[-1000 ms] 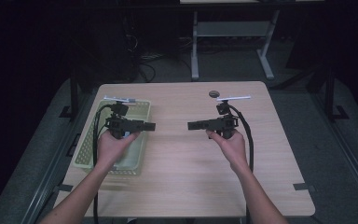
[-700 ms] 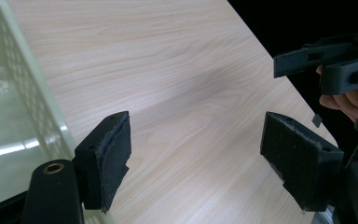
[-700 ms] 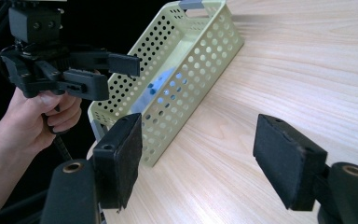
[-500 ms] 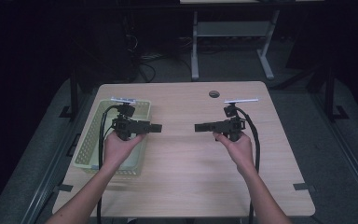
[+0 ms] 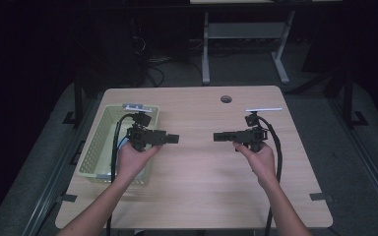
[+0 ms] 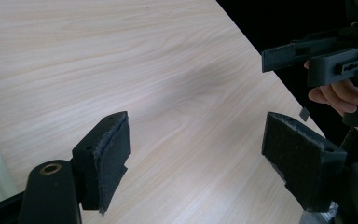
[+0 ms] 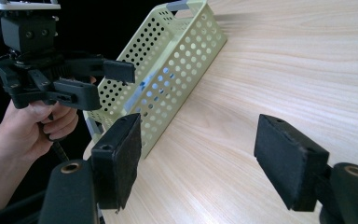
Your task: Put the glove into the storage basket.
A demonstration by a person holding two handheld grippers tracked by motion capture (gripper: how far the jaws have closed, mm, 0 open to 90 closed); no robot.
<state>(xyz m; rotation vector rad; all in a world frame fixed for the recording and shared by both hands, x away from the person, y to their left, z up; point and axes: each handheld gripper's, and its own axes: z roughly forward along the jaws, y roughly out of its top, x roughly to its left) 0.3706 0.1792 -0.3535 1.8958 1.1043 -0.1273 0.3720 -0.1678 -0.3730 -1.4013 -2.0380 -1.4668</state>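
Note:
Two hands hold the grippers above the wooden table (image 5: pixel 202 191), with their jaws pointing at each other across a small gap. My left gripper (image 5: pixel 173 139) hovers beside the basket's right rim. In its own view my left gripper (image 6: pixel 198 161) is open, with bare wood between the pads. My right gripper (image 5: pixel 217 136) is level with it on the right. Seen along its own jaws, my right gripper (image 7: pixel 198 158) is also open and holds nothing. Each gripper view shows the other gripper farther off.
A pale green perforated basket (image 5: pixel 94 147) lies along the table's left side, seen edge-on as the basket (image 7: pixel 182 51) in the right gripper view, with something blue showing through its holes. A round cable hole (image 5: pixel 226 99) sits near the far edge. Black cables trail from both grippers.
Both hands have drifted a little to the right and toward the near edge of the table, keeping the same gap between them. The jaws stay open.

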